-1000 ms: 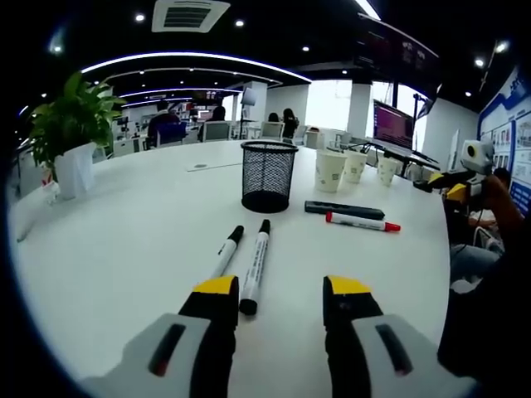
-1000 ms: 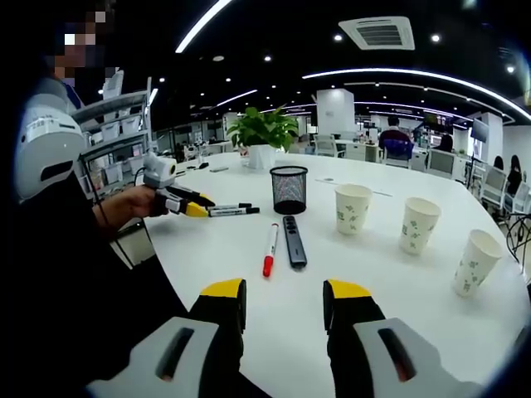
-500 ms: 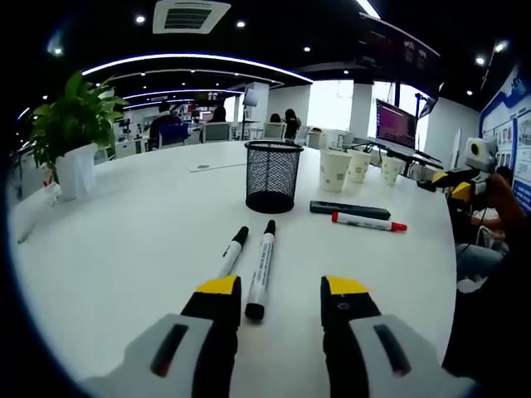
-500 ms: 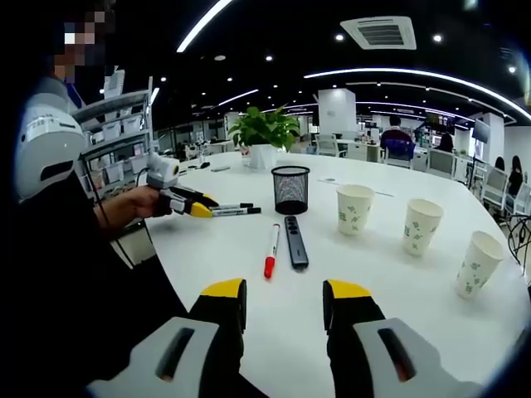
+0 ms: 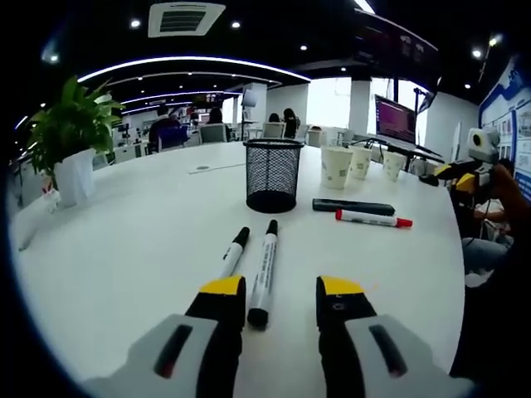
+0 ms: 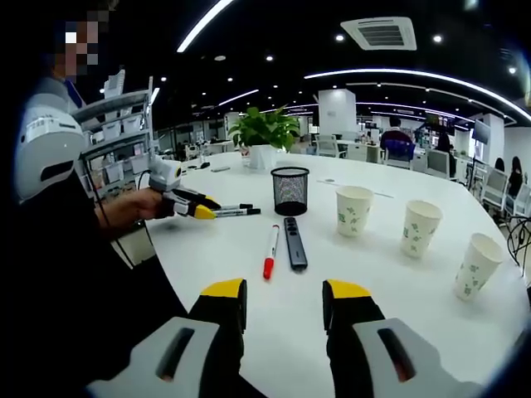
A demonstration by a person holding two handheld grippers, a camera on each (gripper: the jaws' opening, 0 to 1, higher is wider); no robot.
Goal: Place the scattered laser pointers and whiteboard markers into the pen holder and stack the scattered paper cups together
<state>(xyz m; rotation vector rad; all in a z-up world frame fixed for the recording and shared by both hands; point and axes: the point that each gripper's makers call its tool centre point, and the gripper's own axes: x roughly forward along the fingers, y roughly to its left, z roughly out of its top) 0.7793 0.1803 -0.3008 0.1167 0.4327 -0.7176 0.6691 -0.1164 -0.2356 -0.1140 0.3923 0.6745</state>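
On a white bench [image 5: 124,249], the left gripper [image 5: 280,290] stands with jaws wide apart, holding nothing. 2 black markers [image 5: 263,269] lie side by side; one's near end lies between the jaws, the other's end is hidden behind the left jaw. Beyond stands the mesh pen holder [image 5: 272,175], with a laser pointer [image 5: 353,206] and red marker [image 5: 373,219] to its right. The right gripper [image 6: 284,292] is wide and empty, the red marker and laser pointer ahead of it, 3 paper cups [image 6: 418,226] further right.

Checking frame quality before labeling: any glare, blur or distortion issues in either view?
Left gripper view: strong fisheye bend at the table edge, bright window blown out behind the paper cups, black markers sharp. Right gripper view: same bend, ceiling strips glare, red marker and pen holder sharp, soft shadows.
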